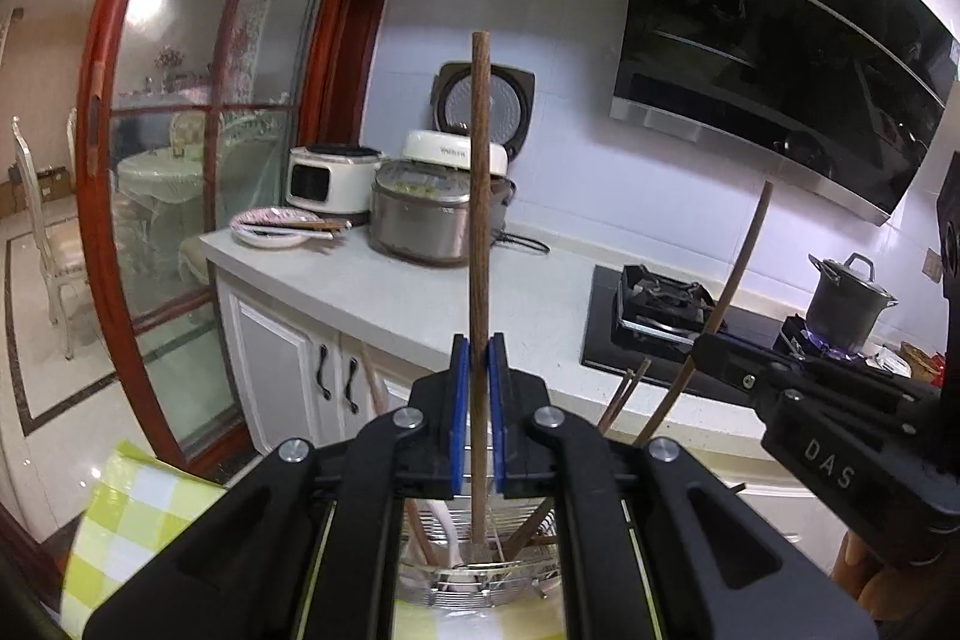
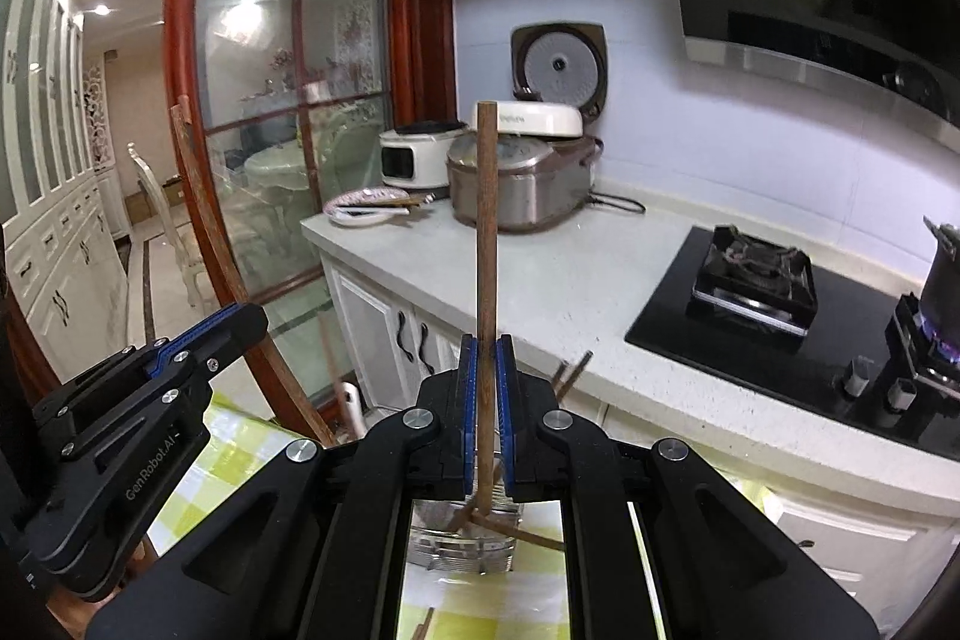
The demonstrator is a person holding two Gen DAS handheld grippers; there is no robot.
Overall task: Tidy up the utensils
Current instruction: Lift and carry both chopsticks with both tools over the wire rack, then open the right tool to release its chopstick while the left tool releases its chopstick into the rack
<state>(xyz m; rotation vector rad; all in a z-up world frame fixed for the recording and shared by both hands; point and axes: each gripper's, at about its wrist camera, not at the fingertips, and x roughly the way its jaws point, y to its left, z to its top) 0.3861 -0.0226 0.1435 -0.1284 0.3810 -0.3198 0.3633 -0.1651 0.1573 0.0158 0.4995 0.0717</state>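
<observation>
My left gripper [image 1: 479, 358] is shut on a brown wooden chopstick [image 1: 479, 196] that stands upright, its lower end inside a wire utensil holder [image 1: 480, 574] below. My right gripper [image 2: 486, 358] is shut on another upright wooden chopstick [image 2: 486, 220], its lower end in a clear glass holder [image 2: 462, 544] where other chopsticks lie. The right gripper [image 1: 720, 358] also shows in the left wrist view with its chopstick [image 1: 738, 274]. The left gripper [image 2: 222, 334] shows at the left of the right wrist view with its chopstick [image 2: 204, 220].
A yellow-green checked cloth [image 1: 138, 514] covers the table under the holders. Across a gap is a white counter [image 1: 420, 298] with rice cookers [image 1: 420, 214], a plate with chopsticks [image 1: 276, 229], a gas hob [image 1: 660, 304] and a pot [image 1: 849, 301] over a lit flame.
</observation>
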